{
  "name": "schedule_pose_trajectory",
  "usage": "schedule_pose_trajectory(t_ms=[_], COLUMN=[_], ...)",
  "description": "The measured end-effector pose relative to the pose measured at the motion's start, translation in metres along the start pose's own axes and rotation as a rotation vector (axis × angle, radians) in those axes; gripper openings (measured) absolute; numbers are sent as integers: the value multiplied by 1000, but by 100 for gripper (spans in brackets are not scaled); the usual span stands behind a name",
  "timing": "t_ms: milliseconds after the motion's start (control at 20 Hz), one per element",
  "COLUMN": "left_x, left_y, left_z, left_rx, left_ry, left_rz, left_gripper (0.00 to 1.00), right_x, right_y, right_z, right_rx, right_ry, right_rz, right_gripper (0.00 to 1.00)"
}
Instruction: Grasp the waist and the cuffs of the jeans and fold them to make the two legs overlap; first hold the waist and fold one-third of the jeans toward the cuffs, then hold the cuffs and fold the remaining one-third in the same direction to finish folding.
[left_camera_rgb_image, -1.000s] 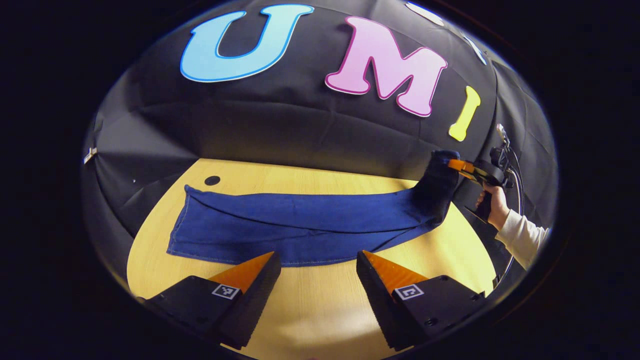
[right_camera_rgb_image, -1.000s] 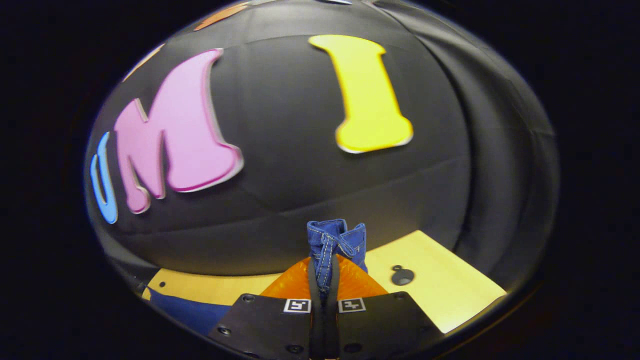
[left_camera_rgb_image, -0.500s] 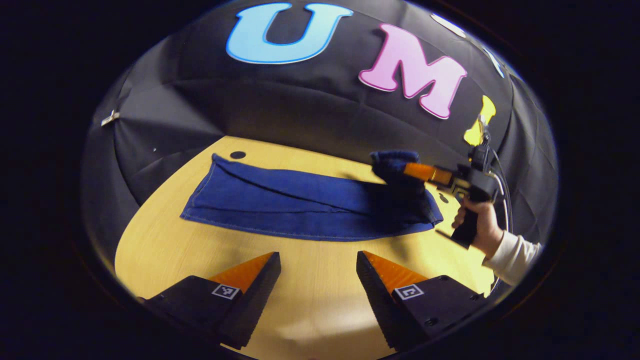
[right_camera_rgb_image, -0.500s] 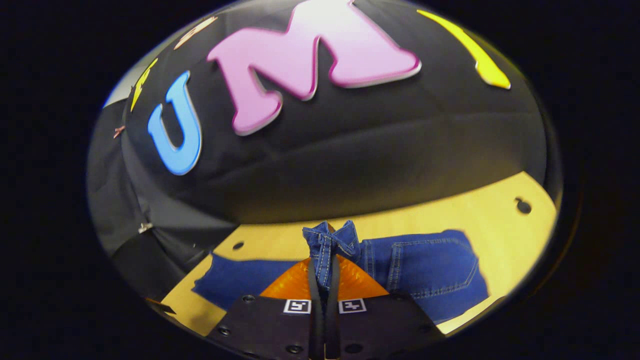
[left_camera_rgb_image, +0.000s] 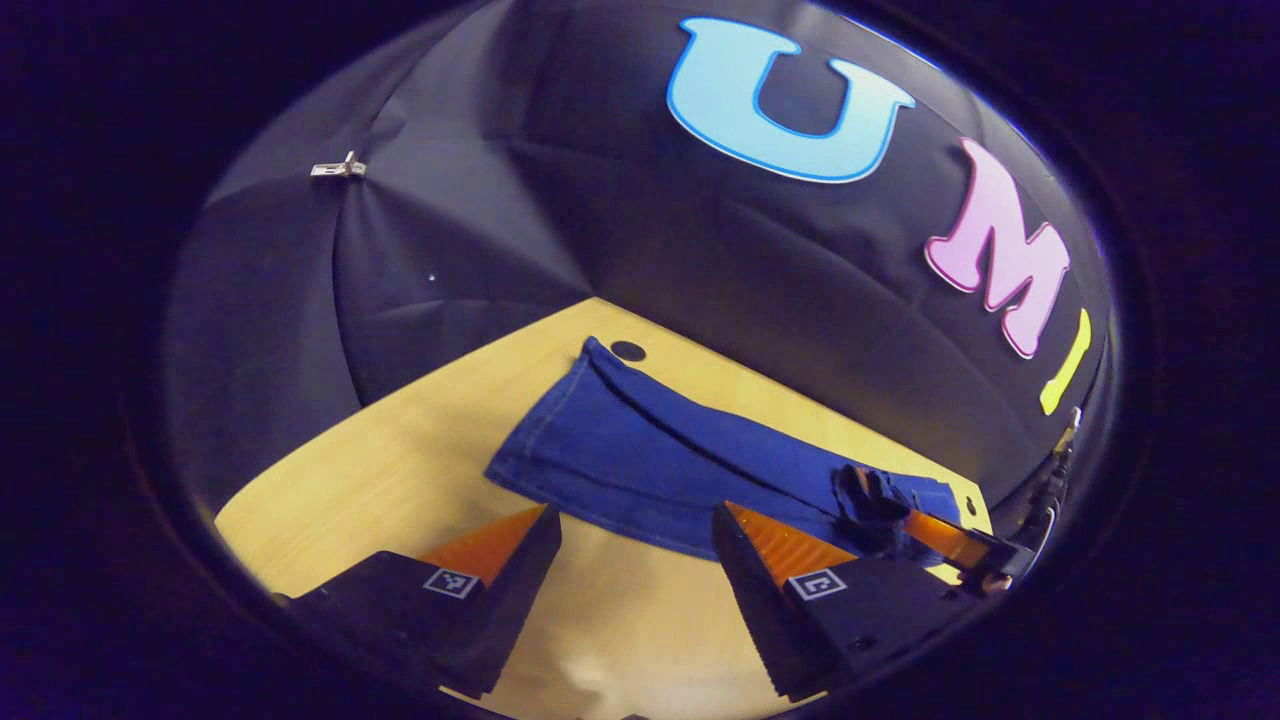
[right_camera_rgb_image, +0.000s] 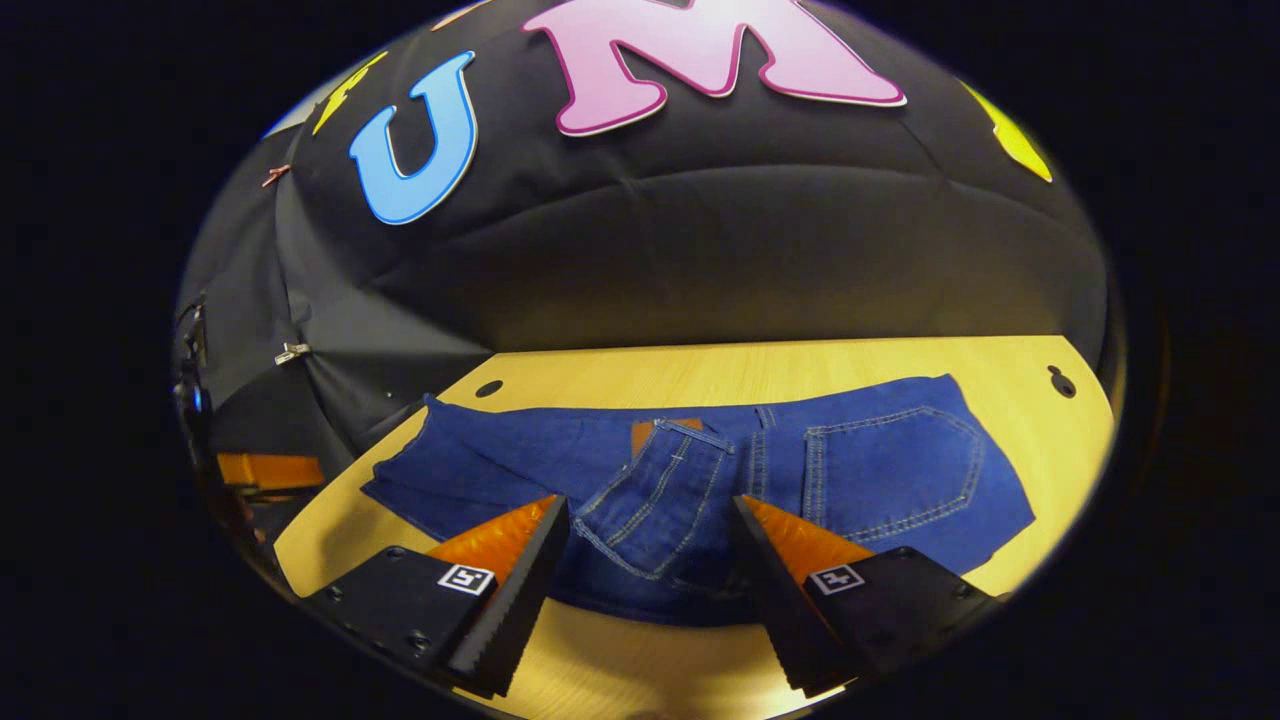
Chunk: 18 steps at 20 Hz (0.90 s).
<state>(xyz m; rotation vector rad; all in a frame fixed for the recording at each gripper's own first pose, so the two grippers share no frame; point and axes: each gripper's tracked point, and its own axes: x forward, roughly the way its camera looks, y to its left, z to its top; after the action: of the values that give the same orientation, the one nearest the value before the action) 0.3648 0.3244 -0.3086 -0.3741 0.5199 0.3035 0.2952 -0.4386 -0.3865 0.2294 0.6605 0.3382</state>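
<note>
Denim, dark blue, lies flat on the pale wooden counter (right_camera_rgb_image: 700, 370) in front of both grippers.

In the right gripper view, the right gripper (right_camera_rgb_image: 648, 540) is nearest, low in the picture, with its two fingers wide apart and nothing between them. The jeans (right_camera_rgb_image: 880, 470) lie just past the fingertips. The waist end is folded over onto the legs, so a back pocket with light stitching faces up on the right side. A smaller flap of the waistband, with seams and a small brown patch above it, lies tilted in the gap between the two fingers, a little beyond them. I cannot tell whether the fingertips touch the cloth. Farther to the left the legs stretch toward the counter's corner, where a small dark hole (right_camera_rgb_image: 489, 388) is seen in the wood. Behind the counter hangs the black cloth wall.

In the left gripper view, the left gripper (left_camera_rgb_image: 637, 525) is also wide open and holds nothing. The near edge of the legs with the cuffs (left_camera_rgb_image: 540, 450) lies just beyond its fingertips, slightly to the right. The jeans run away diagonally to the right, where the right gripper appears again at the bunched waist end, partly hidden and small. One more dark hole (left_camera_rgb_image: 628, 351) sits just beside the far cuff corner.
</note>
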Motion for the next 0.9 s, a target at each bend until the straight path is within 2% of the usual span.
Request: schedule_pose_trajectory(t_ms=[150, 350, 450, 550, 650, 700, 850, 900], left_x=[45, 88, 100, 106, 107, 108, 109, 110], left_y=[32, 60, 73, 71, 72, 70, 65, 64], left_z=[17, 7, 1, -13, -10, -13, -16, -16], left_rx=[42, 95, 80, 4, -7, -17, -24, -32], left_ry=[-6, 57, 76, 123, 102, 107, 121, 119], left_rz=[58, 158, 202, 189, 201, 204, 183, 181], left_gripper=[96, 97, 96, 95, 96, 89, 82, 76], right_x=[-22, -50, -62, -72, -81, -84, -91, -93], right_y=[-12, -26, -32, -34, -37, -38, -46, -48], right_z=[-9, -13, -11, -2, 3, 2, -9, -15], right_rx=[-28, -52, -72, -78, -74, -63, -43, -28], right_ry=[6, -13, -17, -51, -66, -65, -42, -33], right_rz=[-33, -68, -81, -86, -96, -95, -109, -114], right_gripper=[98, 97, 98, 98, 97, 97, 97, 98])
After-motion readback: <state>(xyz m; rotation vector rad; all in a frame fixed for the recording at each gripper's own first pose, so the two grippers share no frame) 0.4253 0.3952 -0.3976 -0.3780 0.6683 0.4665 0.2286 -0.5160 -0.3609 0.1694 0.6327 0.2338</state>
